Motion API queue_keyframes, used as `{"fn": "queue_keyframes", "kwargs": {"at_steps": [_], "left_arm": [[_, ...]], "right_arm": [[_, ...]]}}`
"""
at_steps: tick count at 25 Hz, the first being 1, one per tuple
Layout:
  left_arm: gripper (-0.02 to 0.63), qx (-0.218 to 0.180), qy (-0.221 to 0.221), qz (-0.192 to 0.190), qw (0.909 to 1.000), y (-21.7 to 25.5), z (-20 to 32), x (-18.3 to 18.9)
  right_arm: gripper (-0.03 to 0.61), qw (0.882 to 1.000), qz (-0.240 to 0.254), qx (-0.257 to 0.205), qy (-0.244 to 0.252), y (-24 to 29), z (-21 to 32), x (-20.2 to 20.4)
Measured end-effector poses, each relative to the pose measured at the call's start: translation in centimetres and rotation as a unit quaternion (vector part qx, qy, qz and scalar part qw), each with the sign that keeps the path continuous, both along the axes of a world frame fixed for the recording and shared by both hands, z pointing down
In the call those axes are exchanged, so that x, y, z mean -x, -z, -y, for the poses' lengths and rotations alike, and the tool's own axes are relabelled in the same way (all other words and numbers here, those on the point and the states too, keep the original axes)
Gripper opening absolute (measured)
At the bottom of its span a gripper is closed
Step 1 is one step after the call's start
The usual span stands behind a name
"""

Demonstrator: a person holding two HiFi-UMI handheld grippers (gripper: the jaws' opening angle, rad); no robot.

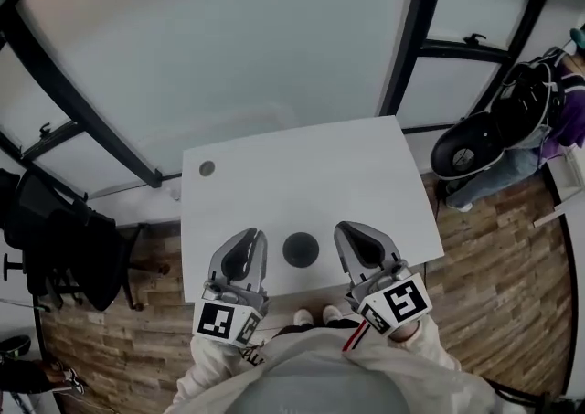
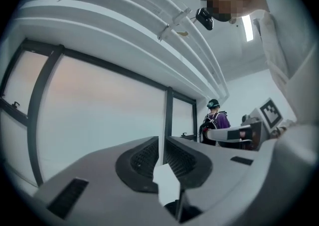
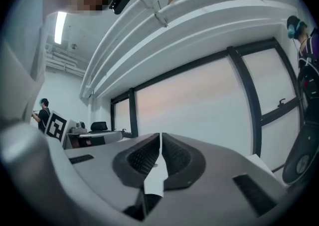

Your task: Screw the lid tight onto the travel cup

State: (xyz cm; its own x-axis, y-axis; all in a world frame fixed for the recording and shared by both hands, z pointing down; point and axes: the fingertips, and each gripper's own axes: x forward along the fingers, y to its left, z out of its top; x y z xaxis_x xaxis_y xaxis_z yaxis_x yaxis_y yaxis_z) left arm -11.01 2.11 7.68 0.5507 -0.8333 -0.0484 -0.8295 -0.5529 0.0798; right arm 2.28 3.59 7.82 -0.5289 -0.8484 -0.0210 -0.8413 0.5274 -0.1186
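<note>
**A:** Spanning the middle of the head view is a white table (image 1: 366, 175). Above its near edge hang the left gripper (image 1: 249, 237) and the right gripper (image 1: 351, 231). Each is clenched, jaws together, with nothing between them. My judgement is that they are best held level and clear, so that the travel cup (image 1: 301, 249) is not knocked.

**B:** Which stage is this?

**A:** It fits two: a lid resting loose and waiting to be twisted tight, or a lid already tight with the grippers off it.

**B:** And the cup itself?

**A:** It stands on the table at six o'clock, near the edge. The left gripper is at nine o'clock from it, the right at three o'clock, and neither touches it. From straight above it is a small dark disc. Whether that top is the lid cannot be told.
</note>
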Motion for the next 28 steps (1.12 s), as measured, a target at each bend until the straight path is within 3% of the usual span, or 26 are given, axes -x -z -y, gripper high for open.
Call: {"fn": "queue_keyframes", "kwargs": {"at_steps": [5,10,19,28], "left_arm": [[0.009,0.006,0.046,0.024,0.9986,0.5,-1.1,-0.2],[0.008,-0.004,0.049,0.046,0.9977,0.6,-2.7,-1.6],[0.008,0.01,0.096,0.048,0.9941,1.1,-2.9,0.4],[0.008,0.015,0.109,0.052,0.9926,0.5,-3.3,0.8]], "right_arm": [[0.021,1.0,0.024,-0.003,-0.017,1.2,-1.3,-0.9],[0.021,0.999,0.001,-0.017,-0.028,2.1,-2.6,-1.2],[0.021,0.999,-0.012,-0.009,-0.032,2.0,-2.6,-0.7],[0.02,0.999,-0.009,-0.006,-0.041,1.4,-3.1,-0.9]]}}
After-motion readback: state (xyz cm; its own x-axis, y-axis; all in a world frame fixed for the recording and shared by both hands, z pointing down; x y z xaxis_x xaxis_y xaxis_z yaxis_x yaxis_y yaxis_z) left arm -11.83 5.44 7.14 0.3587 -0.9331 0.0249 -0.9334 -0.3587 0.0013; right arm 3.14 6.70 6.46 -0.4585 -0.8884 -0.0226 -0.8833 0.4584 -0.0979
